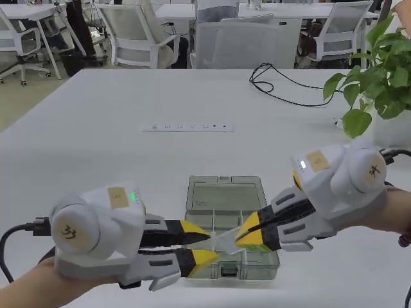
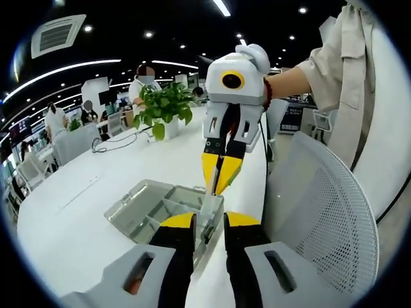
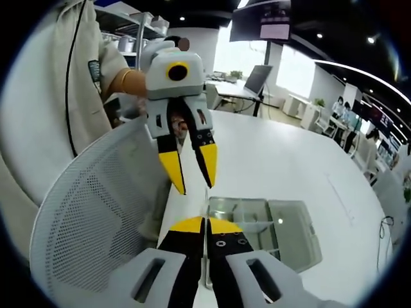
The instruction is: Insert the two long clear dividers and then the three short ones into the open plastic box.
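The open clear plastic box (image 1: 200, 204) lies near the table's front edge with its lid (image 1: 225, 190) flat behind it; partitions show inside it. My right gripper (image 1: 249, 233) comes in from the right and is shut on a clear divider (image 1: 223, 242) above the box's front part. In the left gripper view that divider (image 2: 211, 201) hangs from the right gripper (image 2: 218, 174) over the box (image 2: 149, 204). My left gripper (image 1: 204, 244) points at the divider from the left, open, its jaws either side of the divider's end. The right gripper view shows the box (image 3: 257, 226) beyond the shut gripper (image 3: 205, 222).
A potted plant (image 1: 372, 83) stands at the table's right edge, with a black cable (image 1: 282, 82) beside it. A flat socket strip (image 1: 189, 127) lies mid-table. Office chairs (image 1: 138, 35) stand beyond the far edge. A white mesh chair (image 2: 334, 218) sits close to the near edge.
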A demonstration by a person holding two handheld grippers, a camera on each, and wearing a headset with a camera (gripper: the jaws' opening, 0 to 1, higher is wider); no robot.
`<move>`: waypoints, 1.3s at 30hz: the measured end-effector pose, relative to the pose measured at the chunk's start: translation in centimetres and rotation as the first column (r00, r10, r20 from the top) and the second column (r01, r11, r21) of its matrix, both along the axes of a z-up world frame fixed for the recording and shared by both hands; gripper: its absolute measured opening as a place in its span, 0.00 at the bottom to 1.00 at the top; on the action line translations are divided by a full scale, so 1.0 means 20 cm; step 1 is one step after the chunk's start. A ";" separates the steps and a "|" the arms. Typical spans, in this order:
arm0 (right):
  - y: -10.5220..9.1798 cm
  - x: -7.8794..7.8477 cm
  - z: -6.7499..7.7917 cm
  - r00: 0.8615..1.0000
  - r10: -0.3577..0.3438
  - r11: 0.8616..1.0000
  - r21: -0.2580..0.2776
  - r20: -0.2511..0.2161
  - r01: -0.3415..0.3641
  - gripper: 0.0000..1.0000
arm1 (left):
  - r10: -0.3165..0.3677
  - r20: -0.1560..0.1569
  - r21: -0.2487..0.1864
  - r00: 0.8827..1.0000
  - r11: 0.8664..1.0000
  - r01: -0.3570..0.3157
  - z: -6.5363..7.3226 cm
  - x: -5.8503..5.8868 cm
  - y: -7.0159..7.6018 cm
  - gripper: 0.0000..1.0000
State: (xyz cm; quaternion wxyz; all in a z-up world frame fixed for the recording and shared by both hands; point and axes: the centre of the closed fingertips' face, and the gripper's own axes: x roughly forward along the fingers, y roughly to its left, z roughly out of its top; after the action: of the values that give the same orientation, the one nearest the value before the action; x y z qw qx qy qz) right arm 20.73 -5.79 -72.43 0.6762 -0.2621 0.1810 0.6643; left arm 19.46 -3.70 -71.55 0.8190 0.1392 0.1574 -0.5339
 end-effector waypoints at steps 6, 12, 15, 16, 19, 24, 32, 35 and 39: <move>-0.04 0.09 -0.02 0.997 -0.075 0.997 -0.019 0.018 0.075 0.02 | 0.083 -0.039 -0.079 0.996 0.993 -0.086 0.02 0.03 0.03 0.23; -0.06 0.17 -0.04 0.988 -0.151 0.987 -0.042 0.038 0.153 0.02 | 0.164 -0.072 -0.131 0.984 0.976 -0.172 0.02 0.06 0.06 0.28; -0.07 0.20 -0.06 0.983 -0.179 0.982 -0.054 0.041 0.181 0.02 | 0.183 -0.083 -0.142 0.980 0.971 -0.194 0.01 0.06 0.07 0.32; -0.07 0.21 -0.06 0.982 -0.184 0.981 -0.054 0.042 0.186 0.02 | 0.187 -0.086 -0.142 0.979 0.970 -0.197 0.00 0.06 0.07 0.34; -0.08 0.24 -0.08 0.979 -0.202 0.977 -0.062 0.039 0.204 0.02 | 0.196 -0.089 -0.142 0.977 0.968 -0.207 -0.01 0.05 0.07 0.38; -0.09 0.27 -0.11 0.974 -0.223 0.971 -0.077 0.046 0.226 0.02 | 0.234 -0.086 -0.140 0.968 0.960 -0.244 -0.02 0.06 0.08 0.42; -0.09 0.30 -0.16 0.969 -0.246 0.964 -0.093 0.024 0.247 0.02 | 0.253 -0.083 -0.130 0.964 0.956 -0.262 -0.03 0.07 0.08 0.47; -0.10 0.31 -0.18 0.967 -0.253 0.962 -0.105 0.019 0.253 0.02 | 0.257 -0.091 -0.132 0.962 0.955 -0.267 -0.03 0.07 0.09 0.49; -0.11 0.31 -0.20 0.966 -0.258 0.960 -0.110 0.010 0.257 0.02 | 0.265 -0.096 -0.130 0.960 0.952 -0.276 -0.03 0.07 0.09 0.52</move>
State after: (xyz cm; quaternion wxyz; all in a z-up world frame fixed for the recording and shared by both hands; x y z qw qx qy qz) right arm 27.02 -7.94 -76.37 0.7409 -0.2720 0.2516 0.5601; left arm 20.94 -1.81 -72.19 0.8855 0.0370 0.1682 -0.4316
